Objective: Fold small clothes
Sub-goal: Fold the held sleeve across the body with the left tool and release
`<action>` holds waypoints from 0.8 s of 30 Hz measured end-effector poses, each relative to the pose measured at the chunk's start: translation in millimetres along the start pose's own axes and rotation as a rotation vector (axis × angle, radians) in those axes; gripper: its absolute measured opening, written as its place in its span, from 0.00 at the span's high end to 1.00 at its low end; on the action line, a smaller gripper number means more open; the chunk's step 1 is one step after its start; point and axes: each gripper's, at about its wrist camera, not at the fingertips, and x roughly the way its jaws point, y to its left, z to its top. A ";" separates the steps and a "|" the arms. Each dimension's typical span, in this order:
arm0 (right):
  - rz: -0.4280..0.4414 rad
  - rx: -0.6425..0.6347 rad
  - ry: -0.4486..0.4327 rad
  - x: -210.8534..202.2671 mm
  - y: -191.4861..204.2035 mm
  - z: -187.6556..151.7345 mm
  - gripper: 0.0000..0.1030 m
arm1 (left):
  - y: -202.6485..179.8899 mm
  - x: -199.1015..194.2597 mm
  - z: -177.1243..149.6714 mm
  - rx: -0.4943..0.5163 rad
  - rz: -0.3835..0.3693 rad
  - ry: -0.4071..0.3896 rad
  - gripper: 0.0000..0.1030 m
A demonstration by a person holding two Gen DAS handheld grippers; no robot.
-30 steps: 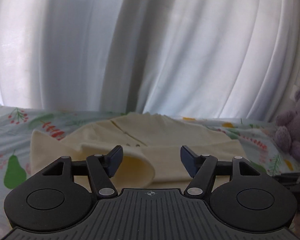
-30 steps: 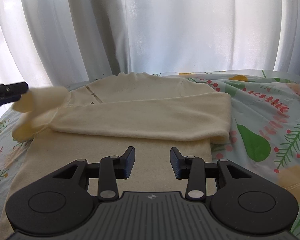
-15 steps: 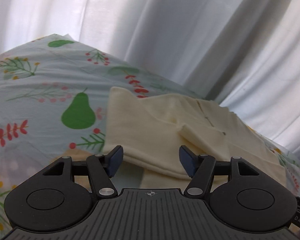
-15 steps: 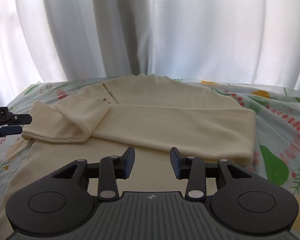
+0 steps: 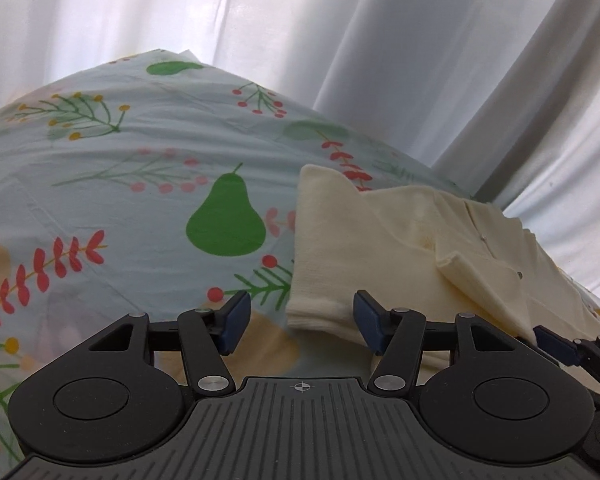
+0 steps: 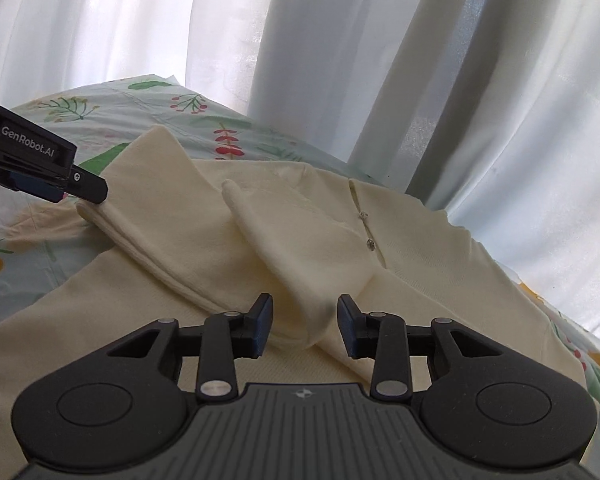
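A cream knitted sweater (image 5: 380, 248) lies flat on the bed with both sleeves folded across its front. My left gripper (image 5: 302, 322) hovers at the sweater's left edge. Its jaws are closing, and the corner of the folded sleeve (image 5: 320, 312) sits between them beside the right pad, unpressed. My right gripper (image 6: 305, 326) is over the sweater (image 6: 420, 280) where the sleeves cross. Its jaws are closing too, with a sleeve fold (image 6: 312, 312) lying between the pads without being pinched. The black housing of my left gripper (image 6: 28, 152) shows at the far left.
The bed sheet (image 5: 140, 200) is pale blue with printed pears, leaves and berries. White curtains (image 5: 260, 20) hang close behind the bed. The right gripper's blue fingertip (image 5: 556, 346) pokes in at the lower right of the left wrist view.
The raised sleeve was let go and now lies folded across the sweater. Both views have rolled and shifted left. The right jaws have narrowed; the left jaws slightly.
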 end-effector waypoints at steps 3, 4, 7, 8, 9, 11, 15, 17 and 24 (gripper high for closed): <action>-0.016 0.059 -0.028 -1.2 -12.4 0.8 0.94 | -3.2 -0.8 -0.2 0.021 -0.006 -0.008 0.40; -0.018 0.141 -0.054 -6.1 -23.5 0.0 0.94 | -4.1 -0.8 0.0 0.026 -0.013 -0.008 0.40; -0.063 0.504 -0.088 -29.4 -76.3 -20.0 0.94 | -9.3 0.0 0.3 0.047 -0.028 -0.010 0.40; -0.076 0.603 -0.086 -34.4 -90.2 -30.0 0.94 | -11.9 0.7 0.2 0.057 -0.036 -0.011 0.40; -0.101 0.728 -0.067 -38.8 -108.9 -46.9 0.93 | -15.9 2.0 -0.1 0.070 -0.044 -0.010 0.40; -0.128 0.848 0.001 -38.9 -130.6 -72.1 0.89 | -23.3 5.8 -1.1 0.091 -0.056 -0.005 0.39; -0.114 0.902 0.077 -40.0 -151.9 -103.7 0.80 | -37.0 12.1 -2.5 0.122 -0.074 0.009 0.39; -0.178 0.781 0.092 -42.7 -145.4 -95.6 0.67 | -41.6 15.1 -3.4 0.135 -0.080 0.017 0.39; -0.337 0.038 0.052 -31.0 -64.6 -69.0 0.67 | -47.2 20.7 -3.6 0.157 -0.078 0.042 0.39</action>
